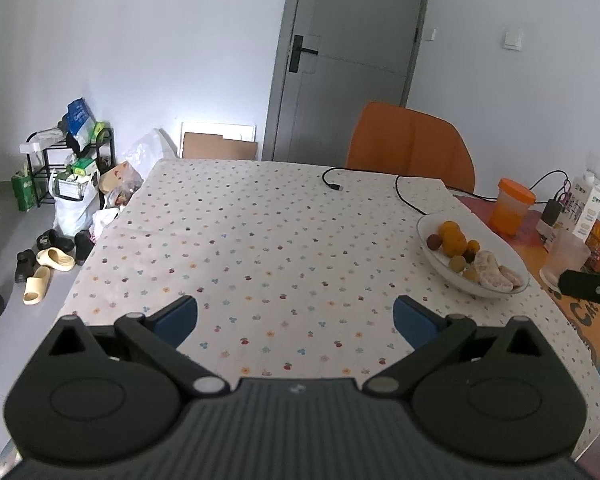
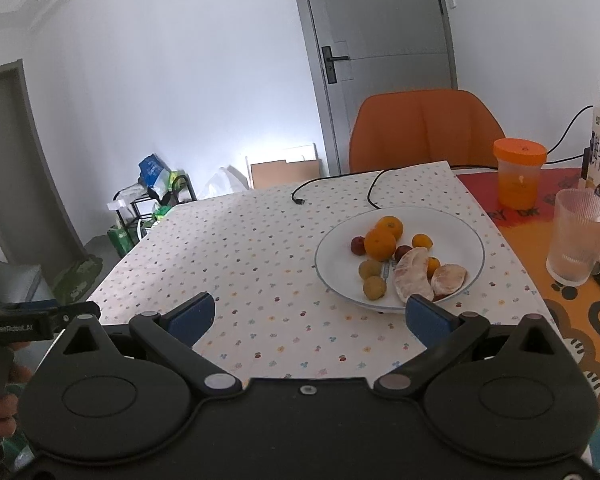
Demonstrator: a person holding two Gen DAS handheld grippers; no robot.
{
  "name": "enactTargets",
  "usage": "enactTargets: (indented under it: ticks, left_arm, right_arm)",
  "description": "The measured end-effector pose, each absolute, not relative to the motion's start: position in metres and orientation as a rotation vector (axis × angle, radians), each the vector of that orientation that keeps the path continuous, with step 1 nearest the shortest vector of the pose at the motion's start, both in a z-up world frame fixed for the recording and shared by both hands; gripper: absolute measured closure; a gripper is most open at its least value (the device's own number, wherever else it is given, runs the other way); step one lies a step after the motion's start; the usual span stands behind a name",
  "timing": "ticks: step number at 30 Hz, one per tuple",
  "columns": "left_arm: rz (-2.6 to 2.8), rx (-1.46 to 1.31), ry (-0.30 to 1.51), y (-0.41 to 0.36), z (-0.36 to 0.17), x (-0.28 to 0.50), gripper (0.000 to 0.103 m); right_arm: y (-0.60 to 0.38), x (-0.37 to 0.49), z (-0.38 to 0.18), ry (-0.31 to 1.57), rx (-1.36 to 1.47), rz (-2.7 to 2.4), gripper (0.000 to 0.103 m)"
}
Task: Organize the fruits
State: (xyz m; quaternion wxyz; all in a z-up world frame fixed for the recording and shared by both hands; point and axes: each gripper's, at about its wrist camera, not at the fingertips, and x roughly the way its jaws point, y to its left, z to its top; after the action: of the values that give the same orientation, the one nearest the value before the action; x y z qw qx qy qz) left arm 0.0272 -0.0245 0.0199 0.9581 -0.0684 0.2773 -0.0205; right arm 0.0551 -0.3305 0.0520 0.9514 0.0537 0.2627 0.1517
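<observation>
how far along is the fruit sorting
All the fruit sits mixed in the white plate: oranges, small red and green fruits, peeled pomelo pieces. Whether that counts as finished, I cannot tell. Nothing is in hand: the left gripper and right gripper are open above the tablecloth.
</observation>
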Motion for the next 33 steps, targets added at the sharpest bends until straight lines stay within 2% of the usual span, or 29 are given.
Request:
enactTargets:
  ticks: [33]
  left_arm:
    - [-0.038,-0.127,0.578,-0.029,0.016,0.025,0.0]
  right_arm:
    - [-0.318,0.053,0.042,0.565,0.089,0.339,0.0]
